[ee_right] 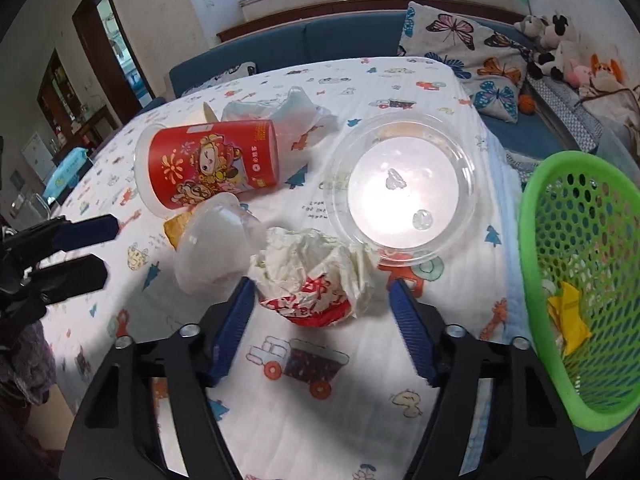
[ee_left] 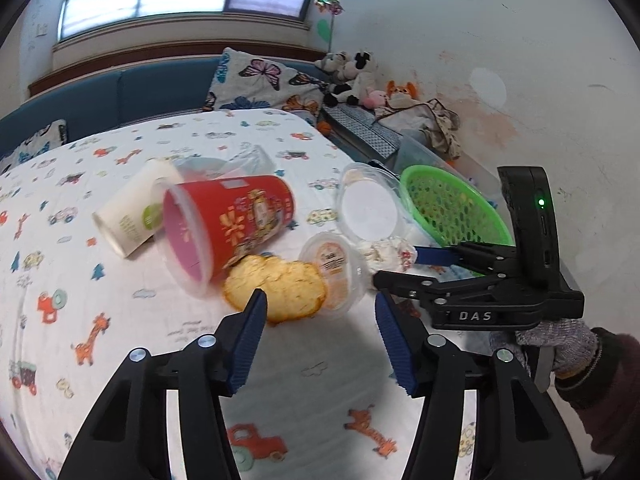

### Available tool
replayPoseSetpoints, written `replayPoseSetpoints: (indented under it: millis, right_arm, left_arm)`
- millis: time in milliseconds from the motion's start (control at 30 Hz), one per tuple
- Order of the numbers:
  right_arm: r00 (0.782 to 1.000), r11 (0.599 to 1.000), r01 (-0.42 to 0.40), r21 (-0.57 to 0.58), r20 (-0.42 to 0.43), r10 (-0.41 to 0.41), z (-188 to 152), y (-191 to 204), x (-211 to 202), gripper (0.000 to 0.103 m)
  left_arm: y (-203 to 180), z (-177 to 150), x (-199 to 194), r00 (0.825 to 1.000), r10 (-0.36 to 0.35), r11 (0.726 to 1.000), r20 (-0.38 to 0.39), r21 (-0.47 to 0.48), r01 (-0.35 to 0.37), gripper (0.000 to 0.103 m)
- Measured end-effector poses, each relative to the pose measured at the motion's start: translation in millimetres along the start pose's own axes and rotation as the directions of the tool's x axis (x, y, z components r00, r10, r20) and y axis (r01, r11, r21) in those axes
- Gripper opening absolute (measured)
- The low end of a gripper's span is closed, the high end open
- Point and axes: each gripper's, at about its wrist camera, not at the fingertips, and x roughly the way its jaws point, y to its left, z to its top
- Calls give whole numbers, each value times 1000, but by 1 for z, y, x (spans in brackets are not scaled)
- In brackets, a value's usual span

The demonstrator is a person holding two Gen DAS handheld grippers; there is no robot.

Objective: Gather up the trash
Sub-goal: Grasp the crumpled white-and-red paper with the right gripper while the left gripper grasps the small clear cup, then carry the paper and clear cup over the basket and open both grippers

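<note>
White crumpled paper wrapper (ee_right: 316, 276) with red print lies on the patterned tablecloth (ee_right: 360, 400), between the blue pads of the right gripper (ee_right: 322, 308); the left pad stands just beside the wrapper and the right pad is apart from it, so the jaws are part-way apart and no grip shows. Just behind the wrapper sits a clear round plastic lid (ee_right: 400, 184), and to its left a small clear cup (ee_right: 212, 248) lies tipped on its side. A red printed cup (ee_right: 212, 164) lies on its side further back, with a clear plastic bag (ee_right: 288, 112) behind it. A green mesh basket (ee_right: 536, 240) stands at the table's right edge and holds a yellow scrap (ee_right: 568, 316). The left gripper (ee_left: 320, 320) hovers with jaws at middling width over an orange crinkled snack wrapper (ee_left: 280, 284), nothing between its pads. A gloved hand (ee_left: 560, 344) carries the right gripper.
</note>
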Motion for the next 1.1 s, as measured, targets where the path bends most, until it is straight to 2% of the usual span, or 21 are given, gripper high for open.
replayPoseSetpoints:
  millis: [167,367,567,700,900,1100]
  right_arm:
    - [1000,1000,-20,10,8,20,-2,0,-5,57]
    - [999,999,-36,39,32,35,-8,-6,-22,57]
    - [998,998,-19,52,60,16,-14,-13,-41,57]
    - [998,998,-4,60,71,-1,-16,-18,-50,57]
    - [995,996,14,87,96,-23,-20,-30,-64,57]
    - [993,993,33,117,107,-46,-25,-42,-71,57]
  left_arm:
    - [-13,7,16,1000,-26,999,-15,27,26,49]
    - [-19,13,36,998,-45,998,-47,39,47,43]
    - [-19,21,52,997,-33,999,-69,40,36,37]
    - [-19,26,60,995,-51,998,-85,28,53,36]
    - [-16,26,70,989,-95,995,-115,-11,94,21]
    - [-20,24,70,988,-105,994,-113,-6,105,17]
